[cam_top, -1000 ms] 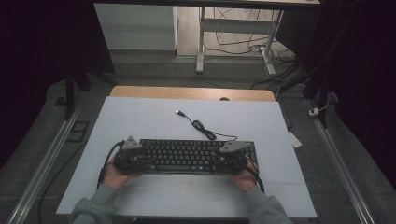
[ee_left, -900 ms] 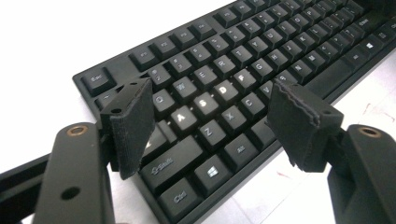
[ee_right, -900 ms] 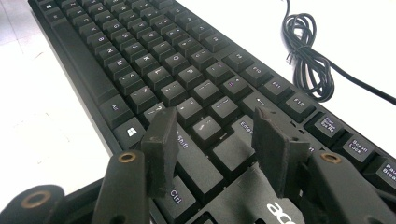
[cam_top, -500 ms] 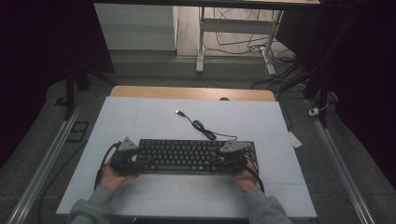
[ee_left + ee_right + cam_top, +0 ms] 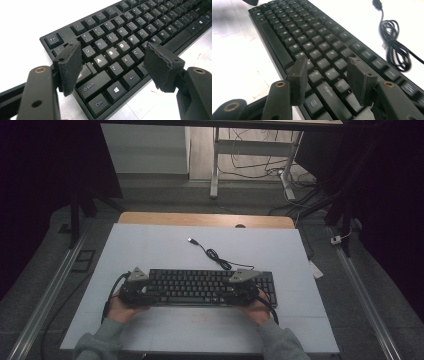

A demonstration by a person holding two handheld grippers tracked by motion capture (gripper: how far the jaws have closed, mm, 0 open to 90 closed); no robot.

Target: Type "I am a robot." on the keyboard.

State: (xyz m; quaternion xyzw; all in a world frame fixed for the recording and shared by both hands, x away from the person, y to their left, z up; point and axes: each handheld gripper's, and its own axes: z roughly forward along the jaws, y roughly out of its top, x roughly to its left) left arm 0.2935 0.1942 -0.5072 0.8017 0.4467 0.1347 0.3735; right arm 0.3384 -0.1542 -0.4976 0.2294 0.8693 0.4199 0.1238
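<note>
keyboard (image 5: pixel 200 287) rigid, light, slick plastic | we'd grip its short ends | left gripper (image 5: pixel 112 60) wide open, right gripper (image 5: pixel 327 75) half open, both empty over keys

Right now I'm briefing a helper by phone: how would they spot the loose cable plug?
Start at the pale white table, then find the black full-size keyboard near its front edge. From behind the keyboard, a thin black cable runs through a small coil toward the far side; its free end is the small metal-tipped USB plug, lying alone on bare tabletop.
</note>
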